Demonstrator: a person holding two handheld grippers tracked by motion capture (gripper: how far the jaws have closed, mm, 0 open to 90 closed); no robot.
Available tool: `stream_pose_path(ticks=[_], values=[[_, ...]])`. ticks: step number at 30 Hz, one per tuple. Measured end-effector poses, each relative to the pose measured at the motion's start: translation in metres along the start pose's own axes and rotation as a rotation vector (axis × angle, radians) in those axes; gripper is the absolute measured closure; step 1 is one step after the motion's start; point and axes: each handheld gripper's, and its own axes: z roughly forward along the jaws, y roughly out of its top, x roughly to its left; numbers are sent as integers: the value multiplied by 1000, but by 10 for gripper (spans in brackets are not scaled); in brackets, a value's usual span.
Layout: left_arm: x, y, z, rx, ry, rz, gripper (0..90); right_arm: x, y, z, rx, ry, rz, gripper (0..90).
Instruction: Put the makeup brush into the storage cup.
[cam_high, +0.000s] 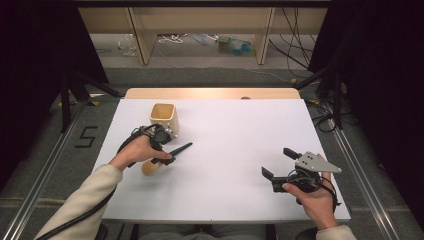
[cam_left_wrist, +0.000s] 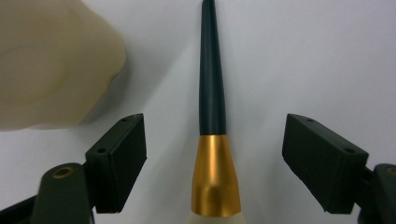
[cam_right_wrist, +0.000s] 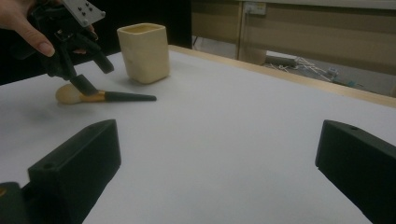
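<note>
**Left gripper straddling the brush beside the cup**

The white table (cam_high: 225, 150) is lying bare from the cup (cam_high: 164, 118) out to its right edge. The right gripper (cam_high: 280, 163), well right of the cup, is hovering with jaws spread on nothing. The left gripper (cam_left_wrist: 215, 158), just in front of the cup, is holding its jaws apart either side of the brush (cam_left_wrist: 212, 140), not touching it. The brush's head is being cut off in the left gripper view.

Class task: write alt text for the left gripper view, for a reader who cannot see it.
A makeup brush lies on the white table between the open black jaws of the left gripper, its gold ferrule near and its dark handle pointing away. A cream cup stands at upper left.
</note>
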Motion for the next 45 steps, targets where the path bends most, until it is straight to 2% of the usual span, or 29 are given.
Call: stream_pose_path(ticks=[1, 5, 11, 16, 18, 22, 27, 33, 36, 45], values=[[0, 1, 1, 4, 0, -13, 220, 0, 0, 0, 0, 0, 0, 10], [6, 3, 2, 50, -8, -6, 240, 0, 0, -1, 13, -3, -9, 12], [9, 7, 9, 103, -36, 17, 287, 0, 0, 0, 15, -1, -2, 15], [8, 11, 12, 146, -40, 29, 296, 0, 0, -1, 16, -13, -3, 17], [10, 13, 13, 194, -42, 49, 299, 0, 0, -1, 14, -11, -2, 17], [10, 15, 15, 228, -54, 51, 302, -1, 0, -1, 14, -10, 0, 17], [12, 17, 17, 249, -60, 44, 306, -1, 0, -1, 16, -9, 3, 18], [13, 17, 19, 271, -68, 40, 355, 0, 0, -1, 15, -7, 0, 18], [13, 18, 21, 304, -71, 48, 368, -1, -1, 1, 5, 3, 8, 18], [12, 21, 24, 315, -76, 29, 442, 0, -1, 1, 6, 4, 9, 19]])
